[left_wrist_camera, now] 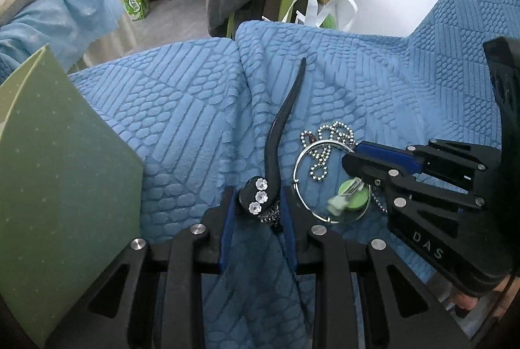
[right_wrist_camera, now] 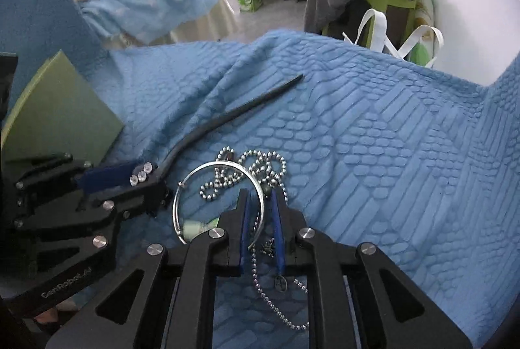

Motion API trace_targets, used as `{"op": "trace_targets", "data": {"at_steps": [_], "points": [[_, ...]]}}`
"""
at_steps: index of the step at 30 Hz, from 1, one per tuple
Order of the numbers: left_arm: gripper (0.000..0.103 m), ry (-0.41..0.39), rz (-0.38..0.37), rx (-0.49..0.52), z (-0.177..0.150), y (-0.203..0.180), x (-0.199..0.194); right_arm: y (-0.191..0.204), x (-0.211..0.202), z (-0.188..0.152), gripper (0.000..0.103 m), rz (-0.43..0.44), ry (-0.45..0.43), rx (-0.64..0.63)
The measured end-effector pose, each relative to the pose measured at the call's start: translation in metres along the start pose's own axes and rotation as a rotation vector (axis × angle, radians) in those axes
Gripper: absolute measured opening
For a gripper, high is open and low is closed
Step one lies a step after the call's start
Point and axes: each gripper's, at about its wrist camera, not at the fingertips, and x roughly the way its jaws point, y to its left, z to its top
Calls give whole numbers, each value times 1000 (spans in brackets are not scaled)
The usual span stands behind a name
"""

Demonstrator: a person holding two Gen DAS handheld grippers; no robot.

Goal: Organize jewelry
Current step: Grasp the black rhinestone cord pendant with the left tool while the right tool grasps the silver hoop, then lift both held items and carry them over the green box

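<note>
Straddling the flowered head of the black hairpin (left_wrist_camera: 279,134), your left gripper (left_wrist_camera: 258,202) appears to pinch it, its shaft running forward of the tips. Your right gripper (right_wrist_camera: 260,206) stands nearly pressed together around the silver bangle (right_wrist_camera: 195,183), with a narrow gap showing; I cannot tell if the pads bite. The ball chain (right_wrist_camera: 247,170) lies tangled through the bangle, trailing between the fingers. Lifting may drag the chain along.
</note>
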Motion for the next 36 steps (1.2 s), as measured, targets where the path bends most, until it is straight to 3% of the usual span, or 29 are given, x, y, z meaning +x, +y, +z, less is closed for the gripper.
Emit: {"op": "trace_targets", "data": {"at_steps": [4, 14, 36], "points": [[28, -14, 19, 12, 2, -3, 2, -4, 0, -2, 4, -4, -5, 32], [27, -42, -7, -7, 4, -3, -2, -13, -18, -3, 3, 3, -46, 108], [26, -167, -101, -67, 4, 8, -90, 19, -94, -3, 3, -92, -183, 126]]}}
